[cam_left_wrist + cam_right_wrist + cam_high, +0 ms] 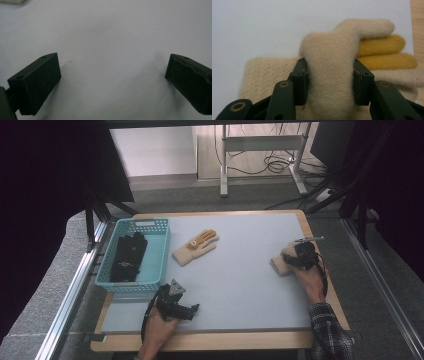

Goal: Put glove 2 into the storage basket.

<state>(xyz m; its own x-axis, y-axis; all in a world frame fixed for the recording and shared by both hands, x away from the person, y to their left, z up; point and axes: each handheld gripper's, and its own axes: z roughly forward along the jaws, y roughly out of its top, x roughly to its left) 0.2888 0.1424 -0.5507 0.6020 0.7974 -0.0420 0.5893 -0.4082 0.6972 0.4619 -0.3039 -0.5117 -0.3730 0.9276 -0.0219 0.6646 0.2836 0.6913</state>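
Note:
A cream knitted glove [329,50] with yellow fingers [384,53] lies at the right edge of the grey table [240,285]. My right gripper [330,85] is shut on it, and both pads press a raised fold of the cream fabric. In the high view this glove [280,265] lies under the right gripper [297,257]. Its matching glove [196,247] lies flat near the table's middle back. Low over bare table near the front edge, my left gripper [192,310] stands open with nothing between its fingers, as the left gripper view [112,80] confirms.
A turquoise plastic basket [150,225] stands at the table's left with dark gloves [127,257] inside. The table's wooden border [330,285] runs close to the right glove. A desk frame and cables stand on the floor beyond.

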